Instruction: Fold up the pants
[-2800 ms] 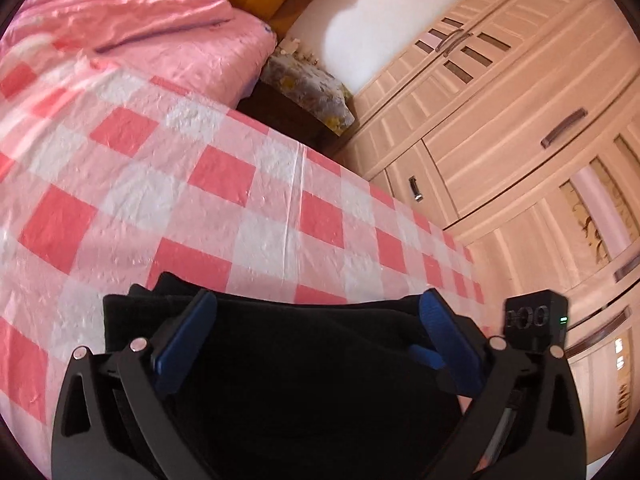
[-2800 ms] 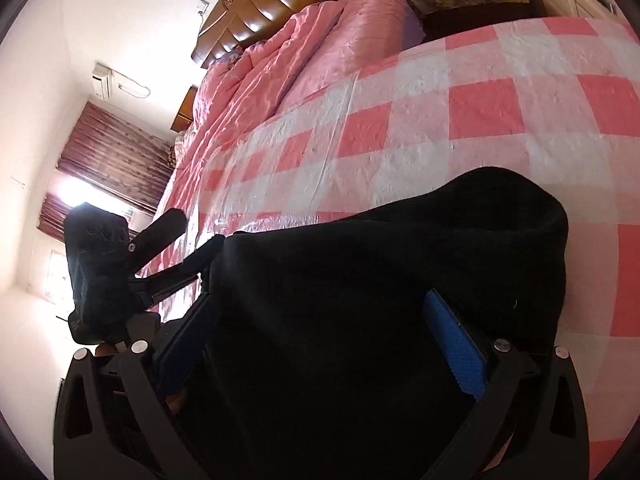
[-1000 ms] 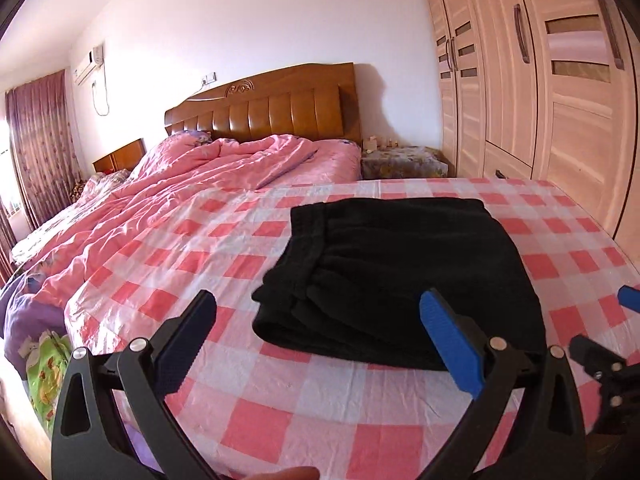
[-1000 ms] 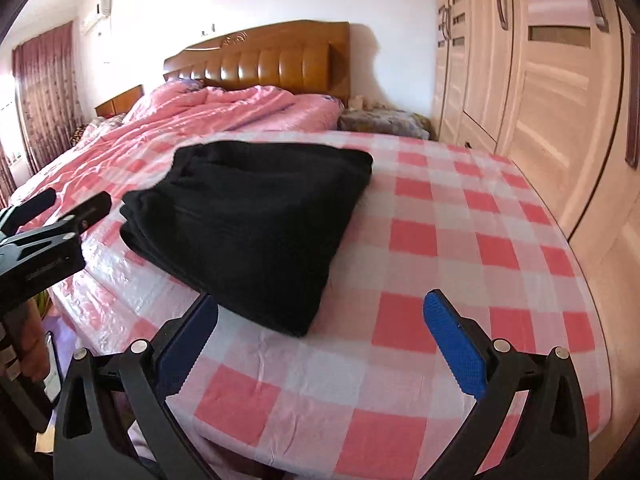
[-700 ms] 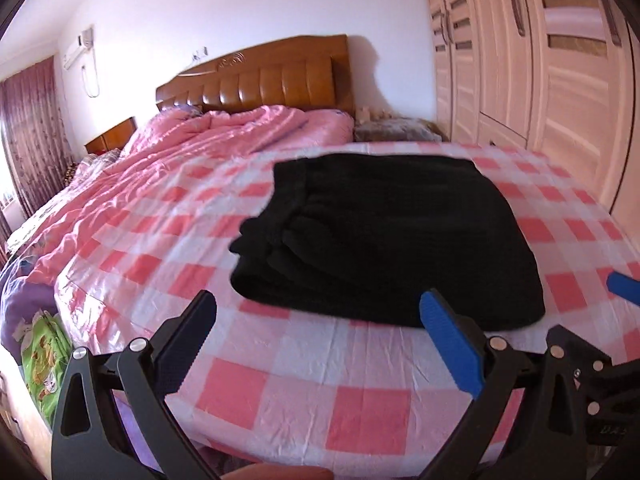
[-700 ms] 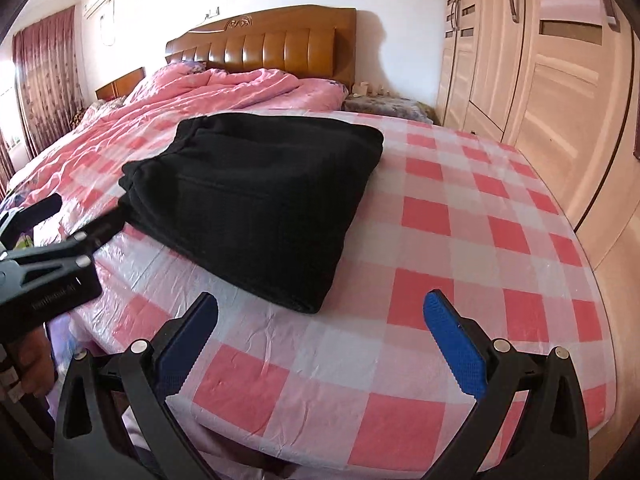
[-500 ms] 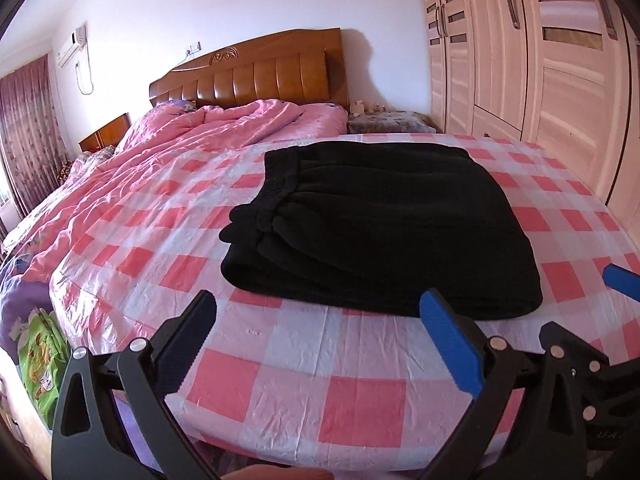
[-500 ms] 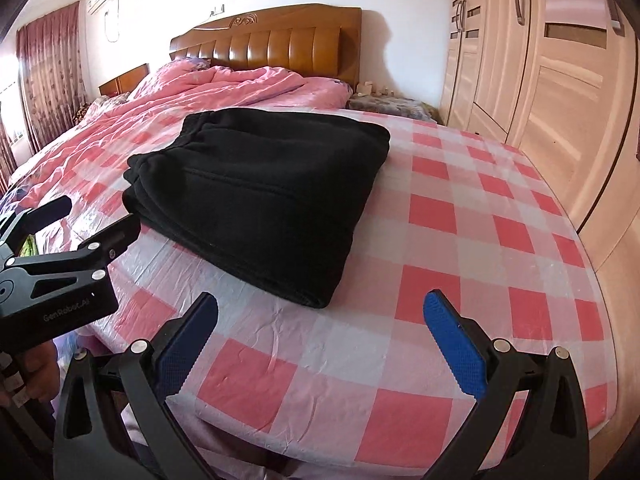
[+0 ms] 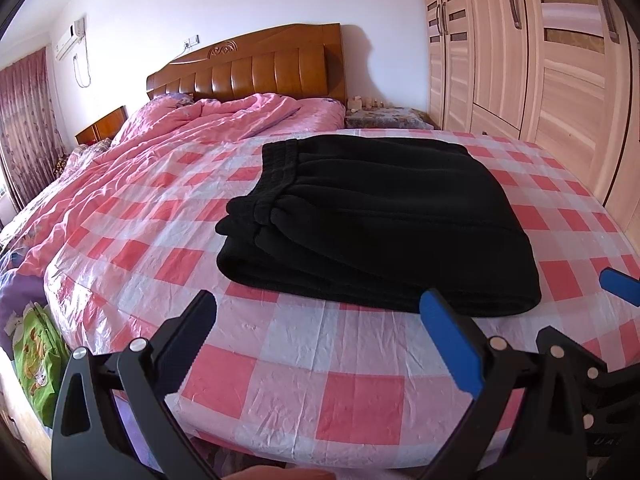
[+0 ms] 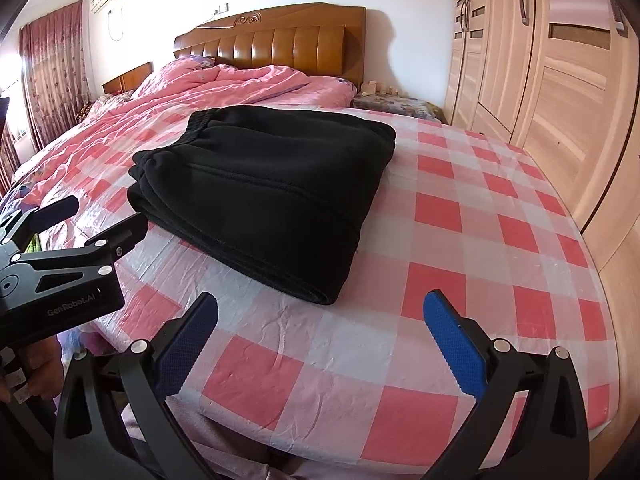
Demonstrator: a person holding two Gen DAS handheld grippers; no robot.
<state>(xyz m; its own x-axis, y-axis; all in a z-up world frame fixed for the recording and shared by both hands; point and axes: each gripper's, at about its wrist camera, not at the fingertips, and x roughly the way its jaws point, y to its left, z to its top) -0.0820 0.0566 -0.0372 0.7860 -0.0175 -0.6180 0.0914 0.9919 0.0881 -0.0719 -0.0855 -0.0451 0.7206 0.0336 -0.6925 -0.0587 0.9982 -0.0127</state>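
Note:
The black pants lie folded in a flat stack on the pink checked plastic sheet at the foot of the bed, waistband toward the left. They also show in the right wrist view. My left gripper is open and empty, held back from the near edge of the stack. My right gripper is open and empty, also back from the pants. The left gripper shows at the left of the right wrist view. A blue pad of the right gripper shows at the right of the left wrist view.
A rumpled pink quilt covers the head of the bed under a wooden headboard. Wooden wardrobes stand along the right side. A nightstand sits in the corner. A green bag lies by the bed's left side.
Both grippers let go of the pants and pulled back from the bed. Over the last half second the views barely shifted, and the folded pants lie still.

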